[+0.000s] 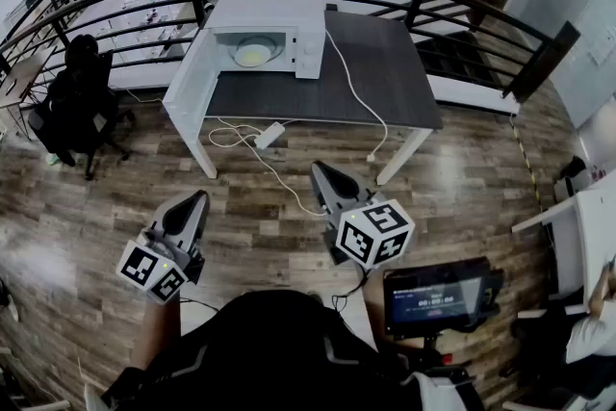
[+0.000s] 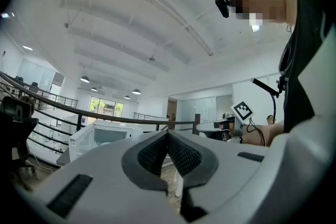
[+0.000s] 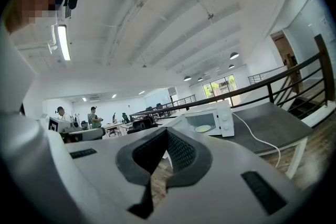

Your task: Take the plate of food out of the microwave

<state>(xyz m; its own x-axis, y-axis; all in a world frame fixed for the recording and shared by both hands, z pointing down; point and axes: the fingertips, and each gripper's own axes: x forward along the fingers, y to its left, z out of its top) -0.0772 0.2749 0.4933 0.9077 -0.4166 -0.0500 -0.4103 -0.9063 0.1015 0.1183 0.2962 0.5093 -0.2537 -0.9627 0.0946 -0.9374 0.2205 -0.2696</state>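
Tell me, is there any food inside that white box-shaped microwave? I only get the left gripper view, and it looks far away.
Observer: Yes. The head view shows a round pale plate with yellow food inside the white box-shaped microwave, and its door is open.
Operator: What about my other side?
Observer: The right gripper has its jaws together with nothing between them.
Operator: Am I close enough to grab it?
Observer: Not yet. The left gripper and the right gripper both hang over the brown wooden floor, well apart from the dark grey table that the microwave stands on.
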